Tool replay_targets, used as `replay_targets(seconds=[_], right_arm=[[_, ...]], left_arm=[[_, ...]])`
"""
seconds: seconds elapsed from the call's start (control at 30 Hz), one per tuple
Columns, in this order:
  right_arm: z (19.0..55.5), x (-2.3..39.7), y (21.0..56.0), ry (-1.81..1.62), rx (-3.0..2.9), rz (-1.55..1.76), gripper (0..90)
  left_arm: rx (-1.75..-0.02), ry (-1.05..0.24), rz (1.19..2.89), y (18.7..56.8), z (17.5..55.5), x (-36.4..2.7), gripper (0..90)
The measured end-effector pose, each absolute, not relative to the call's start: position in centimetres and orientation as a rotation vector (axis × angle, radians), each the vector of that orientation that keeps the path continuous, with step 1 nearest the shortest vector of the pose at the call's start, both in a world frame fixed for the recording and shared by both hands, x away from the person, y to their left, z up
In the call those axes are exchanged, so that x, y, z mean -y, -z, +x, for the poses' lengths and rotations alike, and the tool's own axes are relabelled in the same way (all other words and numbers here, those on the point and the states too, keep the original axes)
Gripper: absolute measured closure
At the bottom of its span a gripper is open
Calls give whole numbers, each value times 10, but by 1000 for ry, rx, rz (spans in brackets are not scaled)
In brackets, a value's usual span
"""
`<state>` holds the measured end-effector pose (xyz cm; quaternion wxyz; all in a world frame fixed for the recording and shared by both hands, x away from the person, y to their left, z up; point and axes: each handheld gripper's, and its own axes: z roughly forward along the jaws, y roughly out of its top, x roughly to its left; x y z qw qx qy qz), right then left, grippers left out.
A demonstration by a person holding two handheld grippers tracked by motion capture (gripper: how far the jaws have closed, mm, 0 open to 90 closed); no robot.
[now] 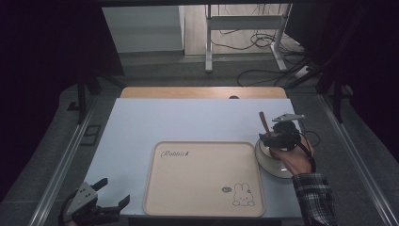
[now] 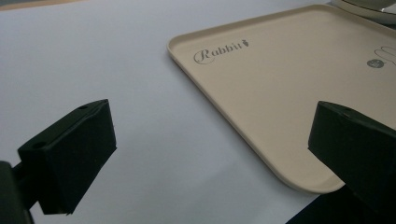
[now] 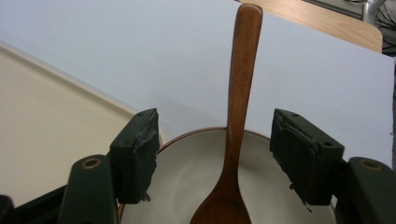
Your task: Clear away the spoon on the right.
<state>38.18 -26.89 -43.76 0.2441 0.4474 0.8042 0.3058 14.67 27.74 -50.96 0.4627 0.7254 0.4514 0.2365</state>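
1. Overhead, the desk (image 1: 188, 122) carries a pale sheet over most of its top, with a strip of bare wood left along the far edge.
2. Beyond it, the room is dim: a grey floor, a metal frame (image 1: 244, 28) with loose cables at its feet, and dark drapes on both sides.
3. A beige tray (image 1: 202, 179) with a rabbit drawing lies flat at the near middle of the sheet.
4. A white bowl (image 1: 270, 162) sits just beside the tray's right edge, and a wooden spoon (image 1: 263, 121) stands in it, its handle leaning up and away from the person.
5. The right gripper (image 1: 275, 136), held by a hand in a checked sleeve, hangs over the bowl.
6. Its own view adds what the high view hides: the jaws are apart on either side of the spoon (image 3: 236, 121), neither pad touching the handle, and the bowl (image 3: 187, 186) has a brown rim.
7. The left gripper (image 1: 112, 193) rests at the desk's near left corner, jaws wide apart around nothing.
8. Its view shows the tray (image 2: 280, 98) close up, with the word "Rabbit" printed near one corner.
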Motion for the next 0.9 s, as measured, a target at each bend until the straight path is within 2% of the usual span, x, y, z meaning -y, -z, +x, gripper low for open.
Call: replay_targets(seconds=[0.9], right_arm=[[426, 257, 440, -719, -2189, 1199, 584]], left_arm=[[-1105, -578, 1780, 510, 146, -278, 6]])
